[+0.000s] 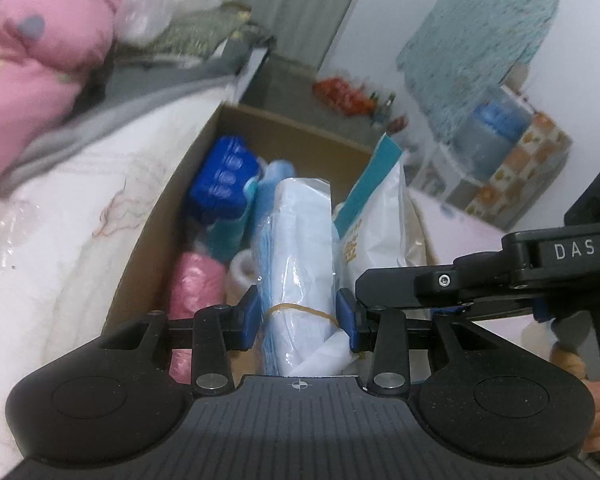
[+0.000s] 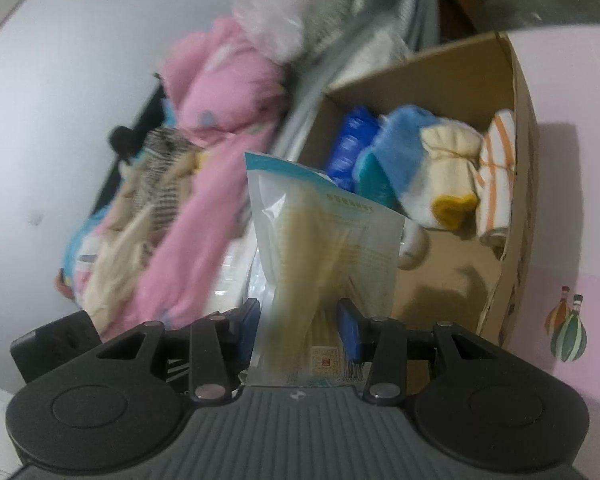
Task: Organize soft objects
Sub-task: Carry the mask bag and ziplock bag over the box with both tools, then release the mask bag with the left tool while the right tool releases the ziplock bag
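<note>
While both grippers hold a packet over the cardboard box point(image 1: 172, 196), the step in hand looks like stowing soft goods in it. The left gripper point(image 1: 299, 318) is clamped narrow on a clear bag of pale blue masks point(image 1: 300, 248) bound by a rubber band point(image 1: 304, 309), standing upright above the box's near end. The right gripper point(image 2: 299, 326) pinches a teal-topped pouch point(image 2: 324, 240) by its lower part, just beside the box's near left corner. Already inside are a blue pack point(image 2: 350, 142), a blue plush sock point(image 2: 400, 140), a cream roll point(image 2: 452, 152) and a striped cloth point(image 2: 498, 168). Next, I judge, each packet needs lowering into a free gap, the bare floor at the near end being likeliest, then a release.
</note>
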A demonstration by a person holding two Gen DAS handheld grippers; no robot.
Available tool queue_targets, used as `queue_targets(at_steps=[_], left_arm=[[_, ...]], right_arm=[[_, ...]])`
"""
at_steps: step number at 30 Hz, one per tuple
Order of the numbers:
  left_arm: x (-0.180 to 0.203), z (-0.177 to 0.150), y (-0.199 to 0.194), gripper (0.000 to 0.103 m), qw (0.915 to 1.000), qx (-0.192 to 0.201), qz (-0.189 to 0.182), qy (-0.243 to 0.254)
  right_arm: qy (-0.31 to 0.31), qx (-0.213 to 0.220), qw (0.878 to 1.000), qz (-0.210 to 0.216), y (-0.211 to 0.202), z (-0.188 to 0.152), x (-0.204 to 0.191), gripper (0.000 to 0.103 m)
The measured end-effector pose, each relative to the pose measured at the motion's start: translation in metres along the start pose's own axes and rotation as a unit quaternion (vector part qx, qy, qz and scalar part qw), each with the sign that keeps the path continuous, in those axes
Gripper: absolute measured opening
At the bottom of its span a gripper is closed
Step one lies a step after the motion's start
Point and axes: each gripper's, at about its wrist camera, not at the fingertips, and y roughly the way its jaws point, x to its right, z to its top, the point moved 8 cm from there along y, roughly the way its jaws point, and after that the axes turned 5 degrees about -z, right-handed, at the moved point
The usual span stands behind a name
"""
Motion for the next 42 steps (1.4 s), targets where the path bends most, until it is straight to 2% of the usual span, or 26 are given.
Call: queue_targets(at_steps=[3, 8, 13, 19, 21, 27, 32, 38, 42], left_arm=[[-0.014, -0.002, 0.015, 0.039, 0.9997, -0.023, 0.009, -0.008], [-0.026, -0.012, 0.015, 0.039, 0.9983, -0.047, 0.017, -0.031], [-0.027, -0.014, 0.012, 0.039, 0.9983, -0.05, 0.023, -0.017], [-0.025, -0.014, 0.017, 0.047, 0.9982, -0.054, 0.024, -0.011], [-0.025, -0.013, 0.015, 0.048, 0.9983, -0.052, 0.022, -0.013], [-0.02, -0.009, 0.004, 0.056, 0.9991, -0.036, 0.021, -0.003], [-0.013, -0.002, -0.009, 0.071, 0.9997, 0.0, 0.021, 0.01], [-0.011, -0.002, -0.011, 0.073, 0.9995, 0.006, 0.026, 0.015], [-0.009, -0.002, -0.015, 0.078, 0.9993, 0.015, 0.029, 0.02]], right_arm=[[0.012, -0.02, 1.0, -0.021, 0.017, 0.004, 0.008, 0.061], [0.008, -0.041, 0.997, -0.059, 0.04, 0.006, 0.01, 0.059], [0.016, -0.054, 0.996, -0.065, 0.045, 0.003, 0.008, 0.059], [0.016, -0.069, 0.993, -0.091, 0.053, 0.004, 0.006, 0.075], [0.01, -0.07, 0.993, -0.098, 0.053, 0.002, 0.003, 0.079], [0.004, -0.06, 0.993, -0.103, 0.049, 0.006, -0.001, 0.081], [0.0, -0.054, 0.993, -0.103, 0.046, 0.007, -0.007, 0.089], [0.002, -0.074, 0.993, -0.095, 0.048, 0.001, -0.012, 0.093], [0.007, -0.068, 0.994, -0.09, 0.044, 0.004, -0.013, 0.095]])
